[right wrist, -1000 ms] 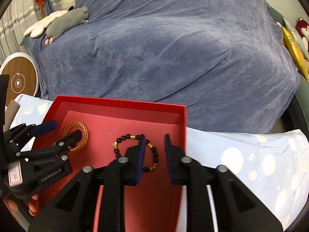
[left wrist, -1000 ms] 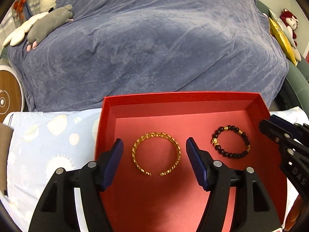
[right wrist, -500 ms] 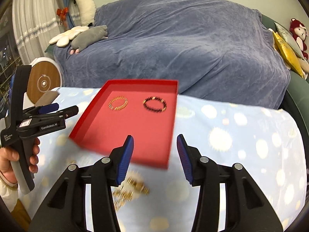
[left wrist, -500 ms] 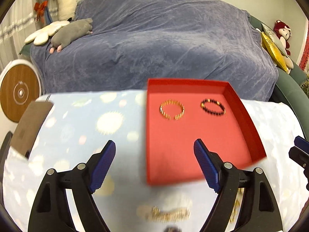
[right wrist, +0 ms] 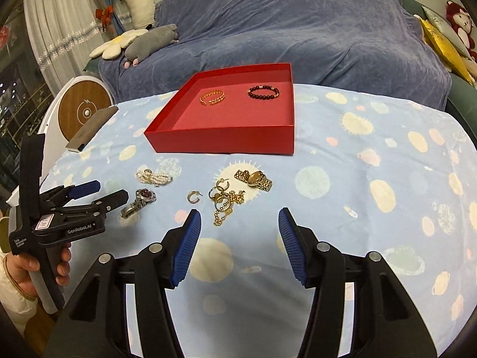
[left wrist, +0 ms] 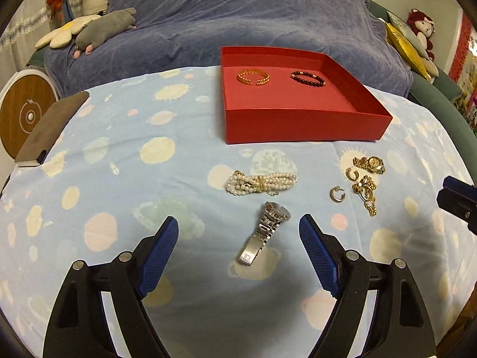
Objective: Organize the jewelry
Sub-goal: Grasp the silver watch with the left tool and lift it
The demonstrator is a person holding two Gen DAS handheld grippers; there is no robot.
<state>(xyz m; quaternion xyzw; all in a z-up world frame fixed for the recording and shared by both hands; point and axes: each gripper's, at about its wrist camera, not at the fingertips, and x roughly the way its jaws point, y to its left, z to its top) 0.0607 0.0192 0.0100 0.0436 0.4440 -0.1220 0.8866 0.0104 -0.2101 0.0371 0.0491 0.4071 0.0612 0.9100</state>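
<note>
A red box [left wrist: 298,125] [right wrist: 226,140] holds a gold bangle [left wrist: 253,77] [right wrist: 212,97] and a dark bead bracelet [left wrist: 307,78] [right wrist: 263,92]. On the blue cloth lie a pearl bracelet [left wrist: 261,182] [right wrist: 154,176], a silver watch [left wrist: 265,229] [right wrist: 138,202], a gold watch [left wrist: 369,164] [right wrist: 253,179], a silver hoop earring [left wrist: 337,194] [right wrist: 193,197] and a tangle of gold pieces [left wrist: 365,191] [right wrist: 225,201]. My left gripper [left wrist: 238,238] [right wrist: 98,192] is open, its fingers either side of the silver watch. My right gripper [right wrist: 238,226] is open and empty, near the gold tangle.
A brown flat case [left wrist: 50,128] [right wrist: 89,129] lies at the cloth's left edge. A round wood-faced device [left wrist: 25,116] [right wrist: 85,112] stands beyond it. A blue-covered sofa [left wrist: 238,18] with plush toys [left wrist: 104,28] is behind the table.
Both grippers have pulled back from the red box toward the near edge. The right gripper opened wider. The loose jewelry on the cloth has come into view.
</note>
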